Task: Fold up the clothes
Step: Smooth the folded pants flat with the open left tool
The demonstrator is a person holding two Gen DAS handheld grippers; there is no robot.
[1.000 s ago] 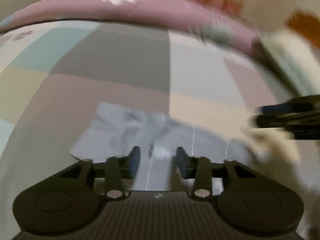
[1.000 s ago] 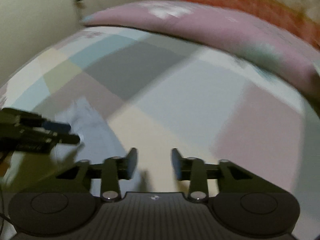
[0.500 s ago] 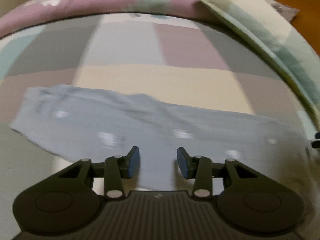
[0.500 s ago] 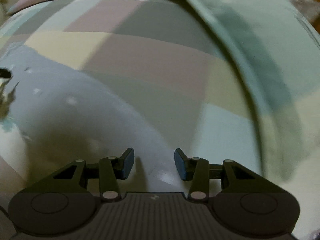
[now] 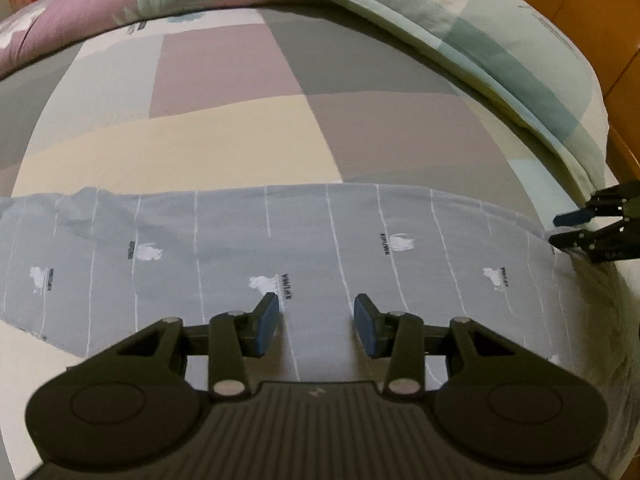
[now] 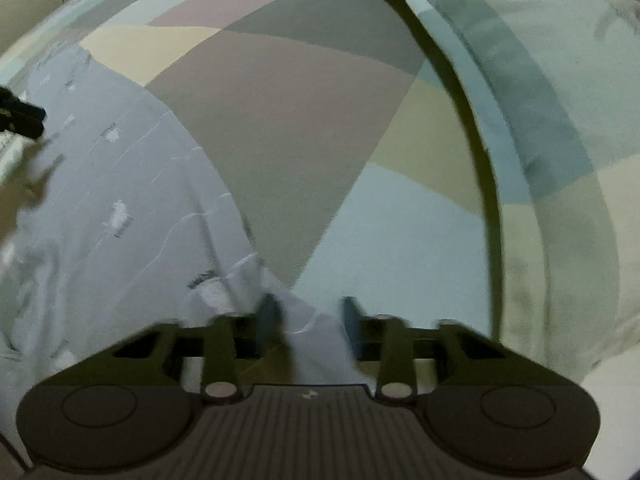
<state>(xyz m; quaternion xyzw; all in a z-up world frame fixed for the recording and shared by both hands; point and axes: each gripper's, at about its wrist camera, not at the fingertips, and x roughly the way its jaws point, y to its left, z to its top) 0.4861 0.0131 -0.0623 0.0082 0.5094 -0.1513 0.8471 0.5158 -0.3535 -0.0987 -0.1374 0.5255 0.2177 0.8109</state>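
A bed (image 5: 224, 140) fills both views, covered by a patchwork sheet of grey, mauve, cream and pale blue blocks. Beyond the sheet lies a mauve pillow (image 5: 120, 4) with a leaf print, and at the sheet's far right a folded quilt (image 5: 500, 40) in mint, teal and cream checks overlaps its edge. An orange wooden panel (image 5: 592, 12) shows past the quilt.

The grey garment (image 5: 320, 248), marked with thin white lines and small white prints, lies spread flat in a long band across the near part of the sheet.

The left tongs (image 5: 316, 318) hang released just above the garment's near middle, with nothing between the blue pads (image 5: 266, 322).

The right tongs (image 6: 308, 320) are at the garment's end nearest the quilt. The view is blurred there; a corner of the cloth sits between the fingers, and the tongs are closing on it. No containers are in view.
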